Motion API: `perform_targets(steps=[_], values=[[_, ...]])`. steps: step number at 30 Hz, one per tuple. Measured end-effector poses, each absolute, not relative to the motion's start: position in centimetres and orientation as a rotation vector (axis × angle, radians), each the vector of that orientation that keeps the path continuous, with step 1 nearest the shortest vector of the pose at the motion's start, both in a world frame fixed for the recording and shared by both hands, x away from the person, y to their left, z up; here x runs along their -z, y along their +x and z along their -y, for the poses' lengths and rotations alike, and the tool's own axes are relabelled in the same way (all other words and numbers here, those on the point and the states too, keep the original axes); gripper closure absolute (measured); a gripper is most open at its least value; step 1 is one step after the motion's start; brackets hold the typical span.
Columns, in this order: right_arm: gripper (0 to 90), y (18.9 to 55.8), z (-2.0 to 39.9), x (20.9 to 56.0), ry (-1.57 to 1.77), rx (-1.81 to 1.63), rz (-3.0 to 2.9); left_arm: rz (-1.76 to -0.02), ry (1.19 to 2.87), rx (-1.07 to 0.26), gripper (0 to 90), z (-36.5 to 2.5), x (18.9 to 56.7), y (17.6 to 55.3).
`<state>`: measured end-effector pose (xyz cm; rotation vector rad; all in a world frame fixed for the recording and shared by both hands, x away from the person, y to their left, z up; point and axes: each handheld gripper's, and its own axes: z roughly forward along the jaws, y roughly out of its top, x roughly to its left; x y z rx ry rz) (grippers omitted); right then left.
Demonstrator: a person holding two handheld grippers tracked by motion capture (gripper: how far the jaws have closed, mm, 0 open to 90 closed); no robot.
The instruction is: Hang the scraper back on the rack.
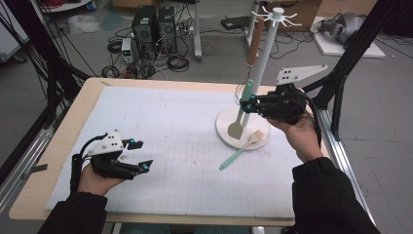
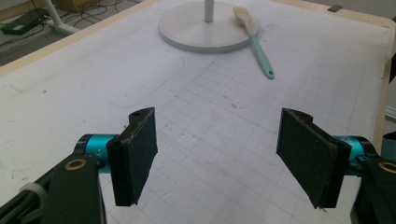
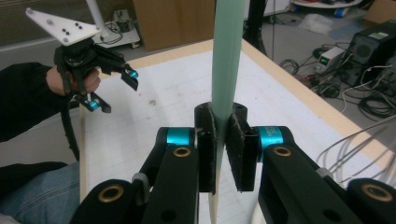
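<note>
Rack base [image 1: 225, 132]: spatula [image 1: 240, 151] head resting on its rim. Right gripper [image 1: 249, 103] fingers clamp turner [image 1: 241, 111] handle beside rack pole; turner's blade partly hidden. Left gripper [image 1: 140, 155] fingers apart, empty.

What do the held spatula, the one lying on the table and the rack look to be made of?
Held spatula: matte mint-green handle, probably silicone or plastic; pale blade, likely wood. Lying spatula: same green handle, light grainy wooden-looking head. Rack: smooth white pole and round base, painted metal or plastic; cannot tell which.
</note>
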<state>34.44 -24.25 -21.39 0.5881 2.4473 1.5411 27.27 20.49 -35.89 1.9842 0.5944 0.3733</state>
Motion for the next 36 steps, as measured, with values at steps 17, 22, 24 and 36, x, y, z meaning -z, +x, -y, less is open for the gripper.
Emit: perform_targets(steps=[17, 22, 24, 36], values=[[82.9, 35.6, 25.9, 18.6, 0.627, -1.521, -2.412, -0.598, 1.986, -0.378, 27.6, -20.3, 35.9, 27.4], [82.8, 36.2, 26.1, 17.9, 0.642, -1.525, -2.4, -0.596, 1.99, -0.375, 26.9, -20.3, 36.0, 27.5], [82.9, 36.5, 26.2, 17.6, 0.648, -1.523, -2.396, -0.594, 1.991, -0.38, 26.8, -20.3, 36.0, 27.5], [82.9, 38.0, 27.1, 16.3, 0.682, -1.526, -2.363, -0.593, 2.004, -0.381, 25.7, -20.2, 36.4, 27.5]])
